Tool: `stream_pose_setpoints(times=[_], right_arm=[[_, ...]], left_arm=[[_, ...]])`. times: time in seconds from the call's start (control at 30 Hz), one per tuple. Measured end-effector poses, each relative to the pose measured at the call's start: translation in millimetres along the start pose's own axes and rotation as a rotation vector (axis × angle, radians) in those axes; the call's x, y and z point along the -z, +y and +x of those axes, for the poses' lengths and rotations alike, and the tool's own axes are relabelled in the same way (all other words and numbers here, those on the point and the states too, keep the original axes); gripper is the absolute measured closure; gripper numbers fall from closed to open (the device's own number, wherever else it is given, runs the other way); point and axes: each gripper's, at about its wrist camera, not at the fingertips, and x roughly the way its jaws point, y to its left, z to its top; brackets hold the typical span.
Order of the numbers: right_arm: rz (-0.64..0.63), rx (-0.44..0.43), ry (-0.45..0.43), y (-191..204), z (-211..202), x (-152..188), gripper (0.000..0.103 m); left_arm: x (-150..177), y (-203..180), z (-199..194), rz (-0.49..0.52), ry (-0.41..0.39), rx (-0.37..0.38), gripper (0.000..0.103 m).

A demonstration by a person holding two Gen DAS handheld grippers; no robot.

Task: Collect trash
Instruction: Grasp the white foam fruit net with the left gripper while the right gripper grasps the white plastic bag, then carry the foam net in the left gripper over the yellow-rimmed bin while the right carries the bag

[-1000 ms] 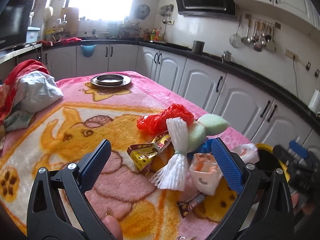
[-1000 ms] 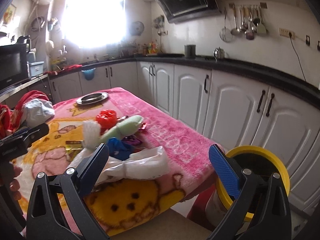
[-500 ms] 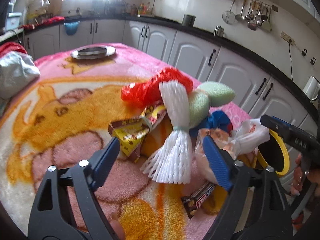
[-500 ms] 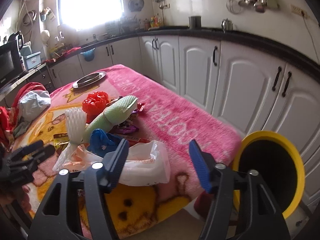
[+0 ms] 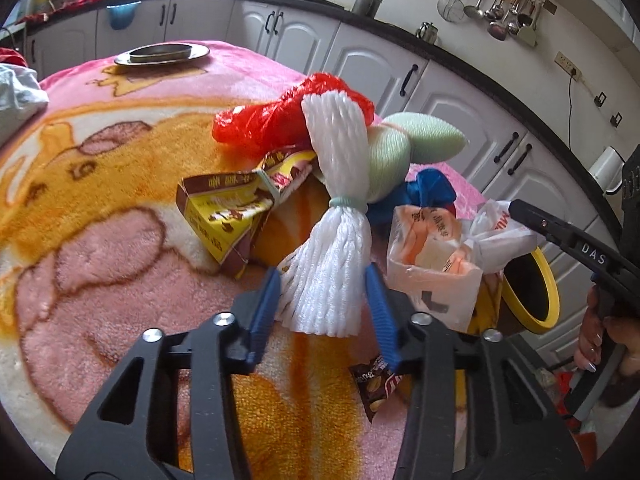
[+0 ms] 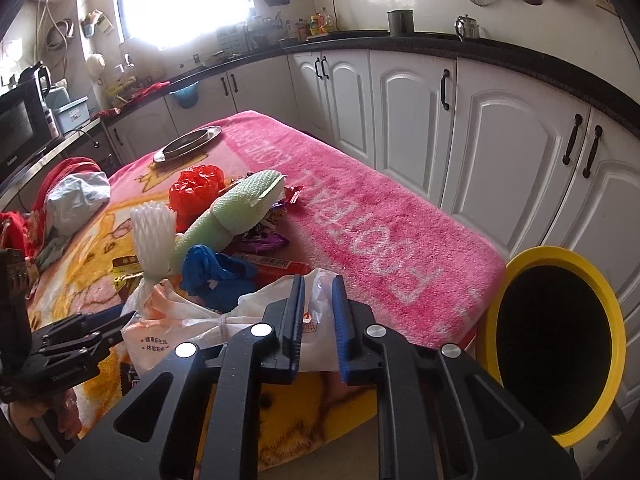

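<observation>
Now | left tool [image 5: 322,304] half-open around white foam net [image 5: 332,216] | right tool [image 6: 317,320] pinching plastic bag [image 6: 224,326]

Two hand-held grippers, jaws drawn in, at work side by side

The left gripper [image 5: 324,304] reaches forward toward 12 o'clock, its blue pads [image 5: 266,308] narrowed to a moderate gap and pressing each flank of what lies between them. The right gripper [image 6: 318,320] points the same way, its pads [image 6: 298,316] drawn far closer, nearly parallel. In the left view, the right hand [image 5: 600,344] grips its handle at 3 o'clock, fingers curled.
</observation>
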Motion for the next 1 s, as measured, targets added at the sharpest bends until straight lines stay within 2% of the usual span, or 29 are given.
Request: stream_pose_setpoints(times=[0.1,0.2,0.67,1.0], right_arm=[[0.001,-0.010,-0.007,-0.5,-3.4,0.6,0.093],[-0.003,-0.010,-0.019,0.0,-7.3,1.4,0.095],[0.013,-0.018,-0.192,-4.5,-53.7,-16.5,0.098],[0.027,0.042,-0.277,-30.1,-90.1,-25.1,0.098]], left_arm=[[0.5,0.1,-1.2,0.003,0.000,0.004,0.090],[0.6,-1.6,-6.2,0.015,-0.016,0.005,0.096],[-25.8,-28.9,-56.4,0.072,-0.185,0.000,0.098],[-40.0,-72.1,-56.5,0.150,-0.211,0.048,0.098]])
